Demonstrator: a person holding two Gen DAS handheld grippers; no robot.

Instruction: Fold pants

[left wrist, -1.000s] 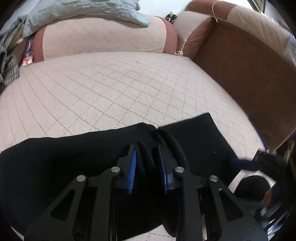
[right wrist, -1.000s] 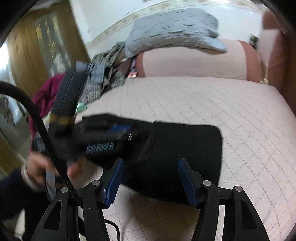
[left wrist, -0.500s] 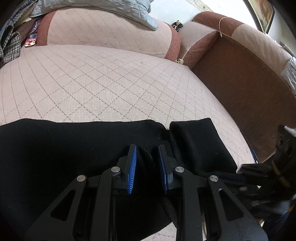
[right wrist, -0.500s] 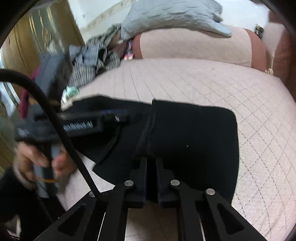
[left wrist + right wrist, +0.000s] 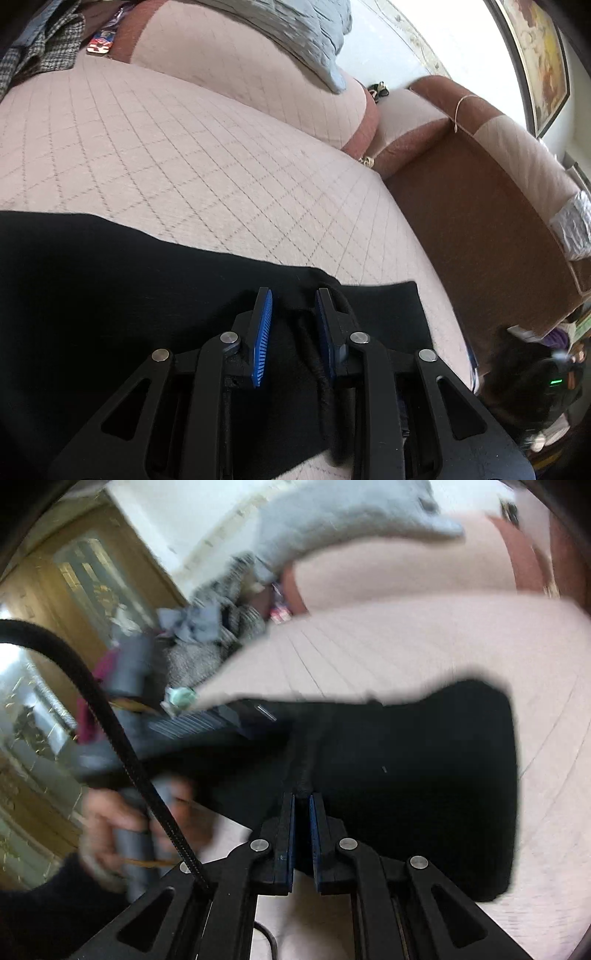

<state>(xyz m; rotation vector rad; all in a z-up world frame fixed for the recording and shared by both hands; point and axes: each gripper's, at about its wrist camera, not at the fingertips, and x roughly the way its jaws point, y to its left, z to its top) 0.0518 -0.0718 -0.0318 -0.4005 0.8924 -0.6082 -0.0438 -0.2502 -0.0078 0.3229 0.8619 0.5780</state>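
The black pants (image 5: pixel 110 295) lie flat on the pink quilted cushion (image 5: pixel 184 166). My left gripper (image 5: pixel 291 295) rests on them near their far edge. Its jaws are opening: a raised fabric ridge lies against the right pad (image 5: pixel 323 321), while the left pad (image 5: pixel 263 332) stands clear. In the right wrist view my right gripper (image 5: pixel 303 797) is shut on a pinched ridge of the pants (image 5: pixel 424 775) at their near edge. A person's hand (image 5: pixel 122 819) holds the left tool at the left, blurred.
A grey quilted blanket (image 5: pixel 295 37) lies over the pink bolster (image 5: pixel 240 81) at the back. Checked clothes (image 5: pixel 37 55) pile up at the far left. A brown sofa side (image 5: pixel 480 221) runs along the right. A wooden door (image 5: pixel 74 590) stands beyond the left edge.
My right gripper closed from wide open onto a fold of the pants and sank. My left gripper slid sideways over the pants, rolled, and its pads have spread apart.
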